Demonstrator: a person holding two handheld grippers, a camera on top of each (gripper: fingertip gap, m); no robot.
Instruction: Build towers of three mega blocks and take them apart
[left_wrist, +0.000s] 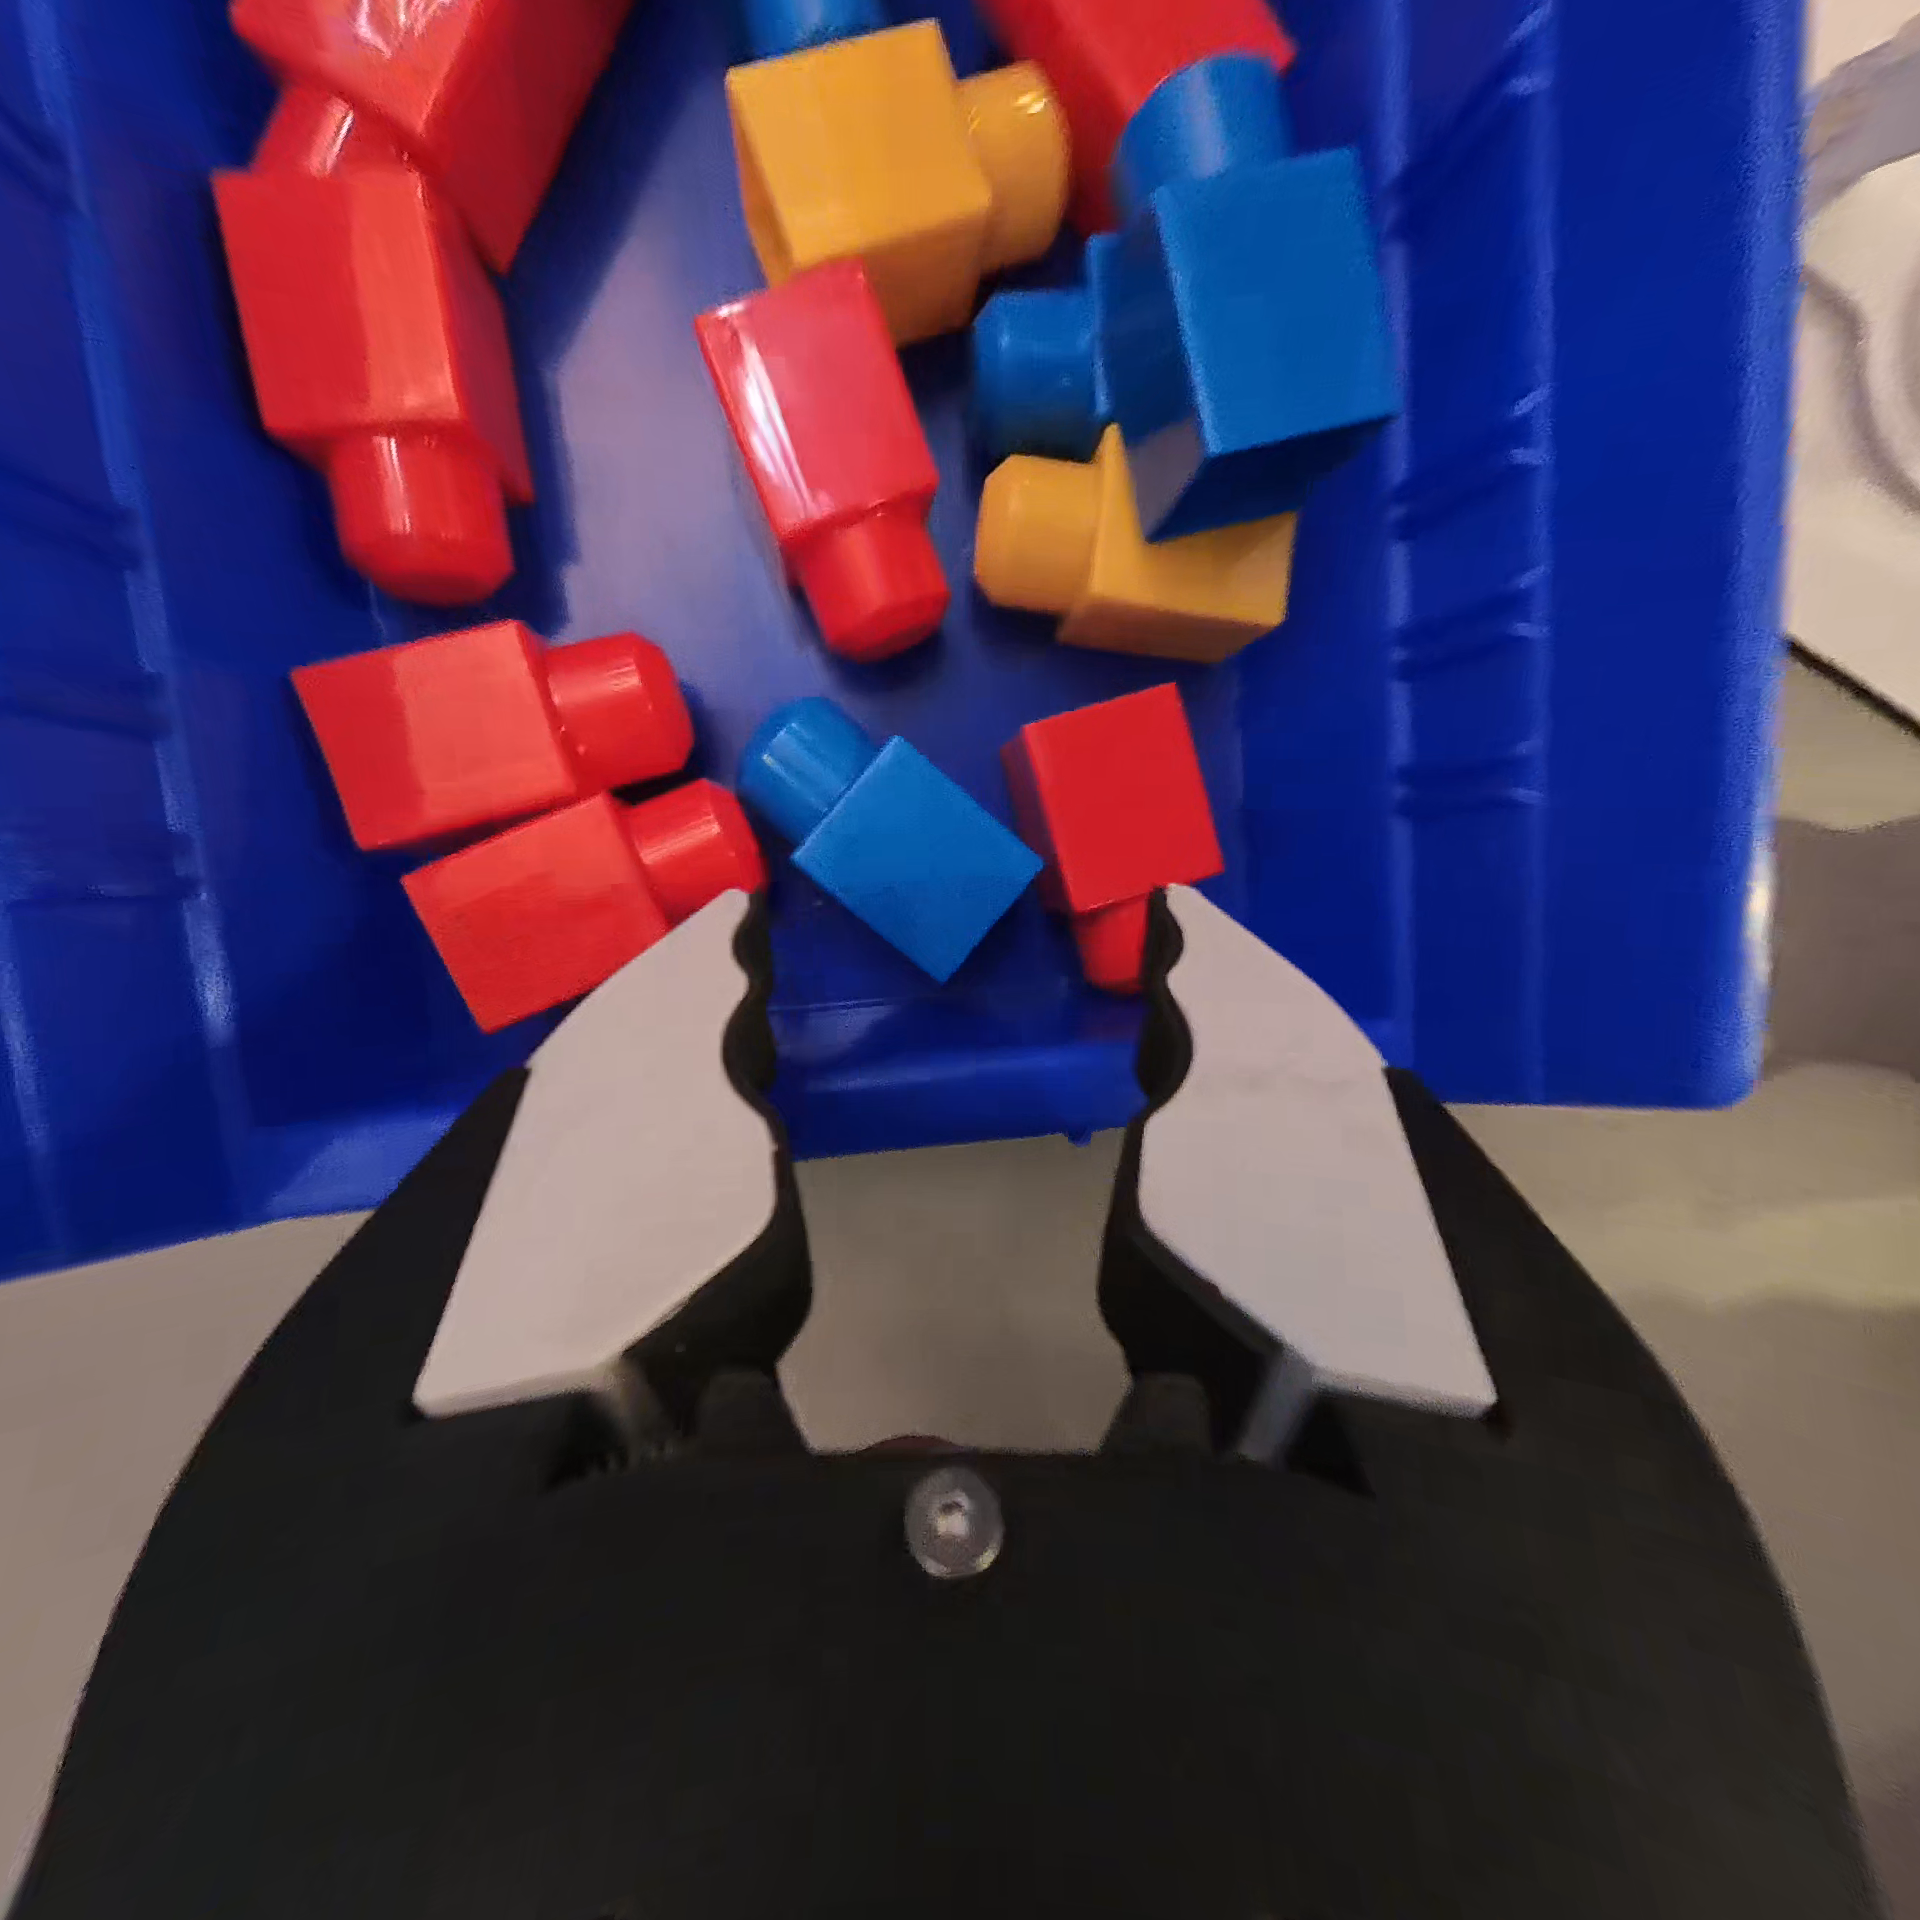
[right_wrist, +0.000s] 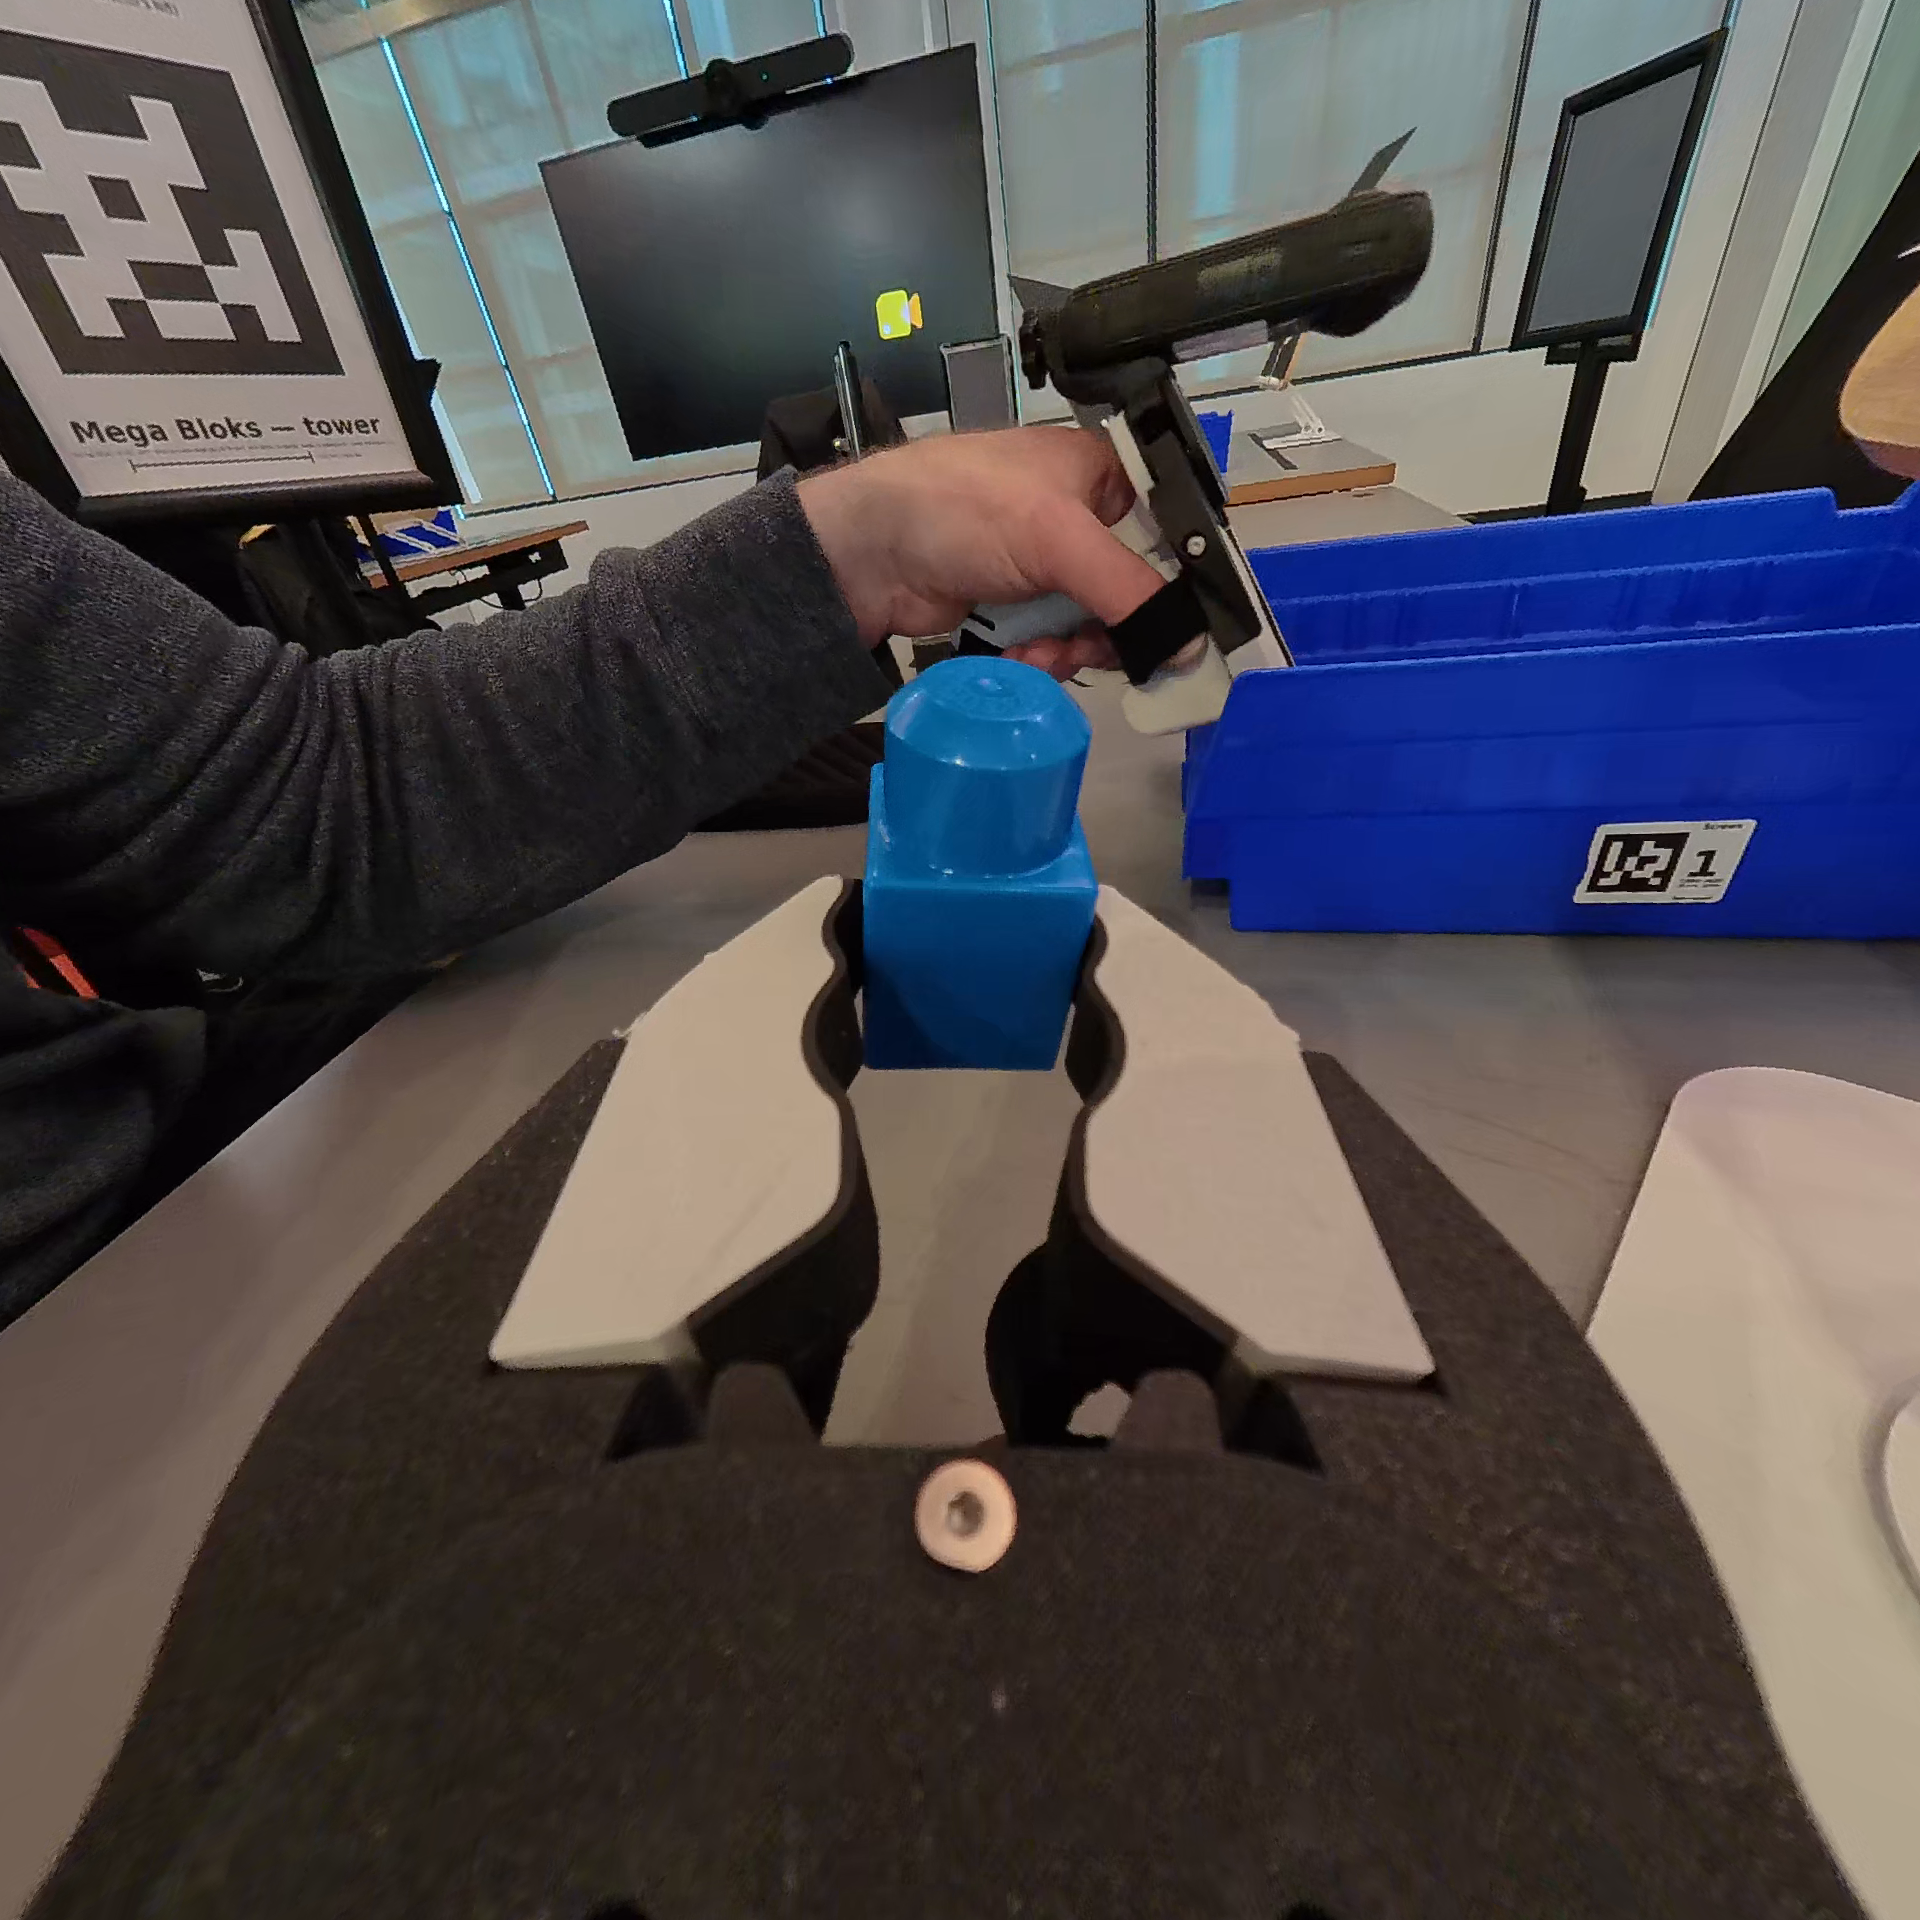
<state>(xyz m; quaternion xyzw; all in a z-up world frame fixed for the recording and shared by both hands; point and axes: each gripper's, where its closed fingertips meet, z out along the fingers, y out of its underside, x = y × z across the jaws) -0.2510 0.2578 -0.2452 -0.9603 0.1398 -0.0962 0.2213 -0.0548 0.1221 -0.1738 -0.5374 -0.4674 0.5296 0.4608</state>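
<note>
Left claw (left_wrist: 958, 894): spread wide, empty, above loose blocks in the blue bin (left_wrist: 1475, 623).
Right claw (right_wrist: 971, 904): clamped on an upright blue block (right_wrist: 971, 935).

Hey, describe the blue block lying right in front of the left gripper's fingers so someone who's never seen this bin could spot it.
Look into the blue bin, at the end nearest the open left gripper. There a single blue block lies on its side, flanked by red blocks. It is the only blue one in that near row, turned diagonally with its round stud pointing up and to the left in the left wrist view.
</note>
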